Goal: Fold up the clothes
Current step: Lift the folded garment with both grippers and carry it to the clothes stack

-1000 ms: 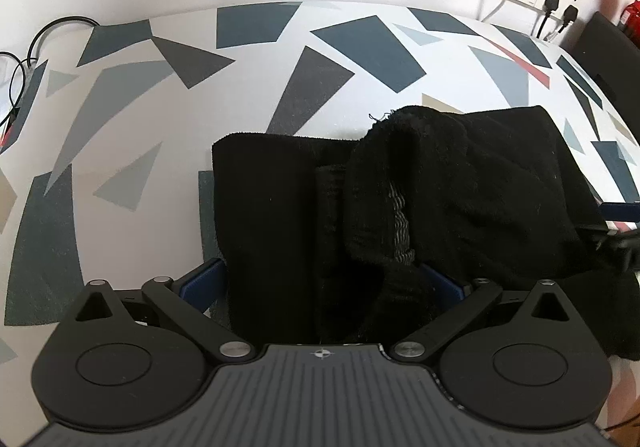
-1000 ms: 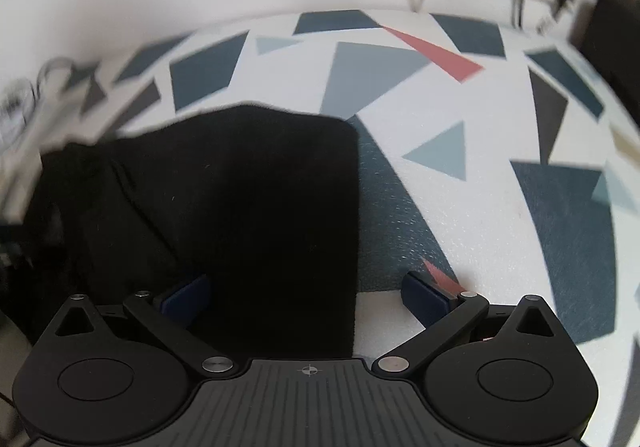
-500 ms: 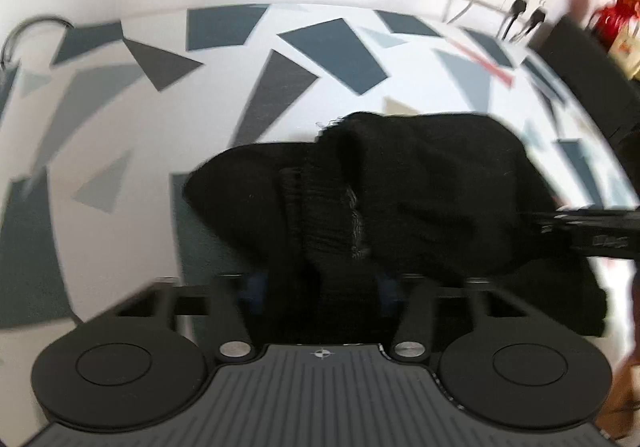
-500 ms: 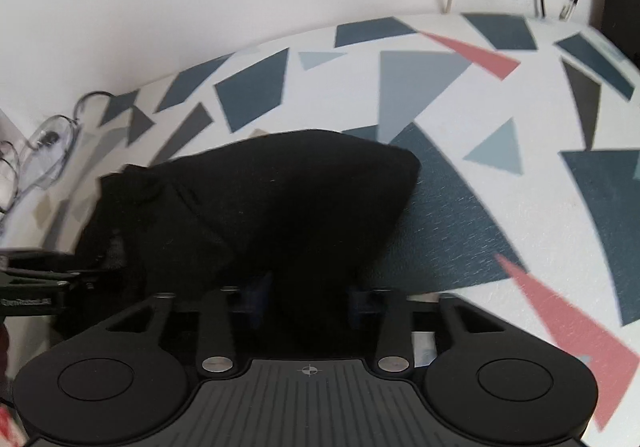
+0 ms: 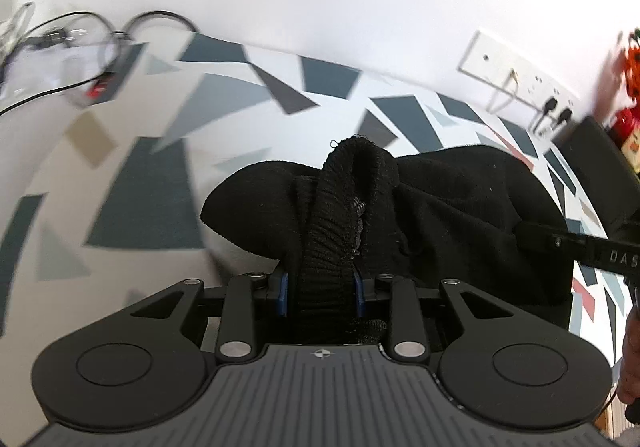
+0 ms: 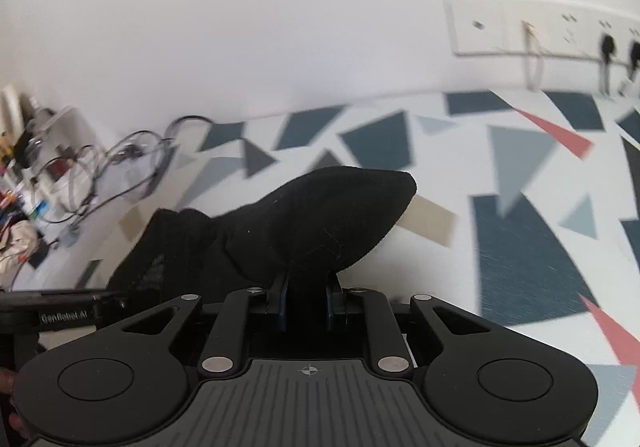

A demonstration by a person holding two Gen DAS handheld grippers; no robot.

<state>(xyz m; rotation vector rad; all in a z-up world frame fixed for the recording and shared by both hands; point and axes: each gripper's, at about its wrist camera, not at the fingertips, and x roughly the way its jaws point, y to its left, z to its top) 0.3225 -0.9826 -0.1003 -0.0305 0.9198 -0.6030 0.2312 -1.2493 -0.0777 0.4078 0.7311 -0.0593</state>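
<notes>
A black knitted garment (image 5: pixel 460 215) is held up off the patterned table (image 5: pixel 152 183). My left gripper (image 5: pixel 320 293) is shut on its ribbed hem, which bunches up between the blue pads. My right gripper (image 6: pixel 305 305) is shut on another edge of the same garment (image 6: pixel 320 219), which hangs in a drooping fold ahead of it. The right gripper shows at the right edge of the left wrist view (image 5: pixel 580 247), and the left gripper at the left edge of the right wrist view (image 6: pixel 60 307).
The table (image 6: pixel 520 231) has a cloth with grey, blue and red triangles. Cables (image 5: pixel 100 43) and small clutter (image 6: pixel 48 167) lie at its far left. Wall sockets with plugs (image 6: pixel 560 31) sit on the white wall. A dark object (image 5: pixel 600 167) stands at the far right.
Both grippers closed on the garment's near edge and lifted it off the table. The cloth, flat a second ago, now hangs bunched between them, and both views have tilted upward.
</notes>
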